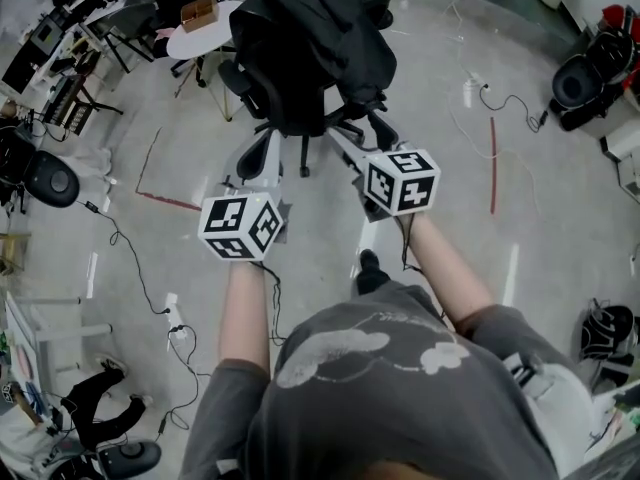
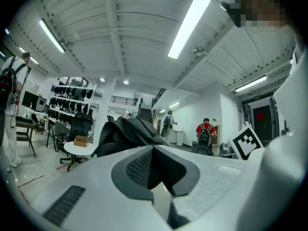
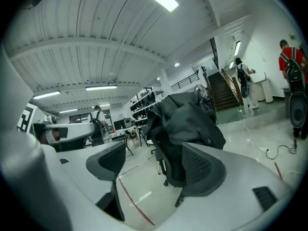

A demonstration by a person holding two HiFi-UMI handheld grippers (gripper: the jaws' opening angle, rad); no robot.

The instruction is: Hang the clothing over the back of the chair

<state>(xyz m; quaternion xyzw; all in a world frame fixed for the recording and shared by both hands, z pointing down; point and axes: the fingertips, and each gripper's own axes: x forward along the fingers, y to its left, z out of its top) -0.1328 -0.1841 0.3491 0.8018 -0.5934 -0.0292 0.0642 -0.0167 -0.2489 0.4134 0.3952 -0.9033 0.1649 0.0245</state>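
Presently, item one: dark clothing (image 1: 310,28), a jacket-like garment, lay draped over the backrest of a black office chair (image 1: 290,108) at upper centre of the head view, bunched across the top and hanging down both sides. Judged soft, limp and fairly light, and liable to slide off the backrest if its weight sat unevenly. Best taken by a thick fold near the collar or shoulder, where the fabric gathered, not by a loose hem. Left gripper (image 2: 154,160): pads pressed together, nothing between them. Right gripper (image 3: 149,162): jaws spread wide and empty, with chair and garment seen beyond the gap and neither tool touching them. Surface: pale glossy floor (image 1: 330,248), crossed by cables and red tape lines (image 1: 492,163). Room: open workshop, with a round white table (image 1: 215,36) bearing a cardboard box (image 1: 198,12) in the upper left, further black chairs at the frame edges, and racks and people in the distance.
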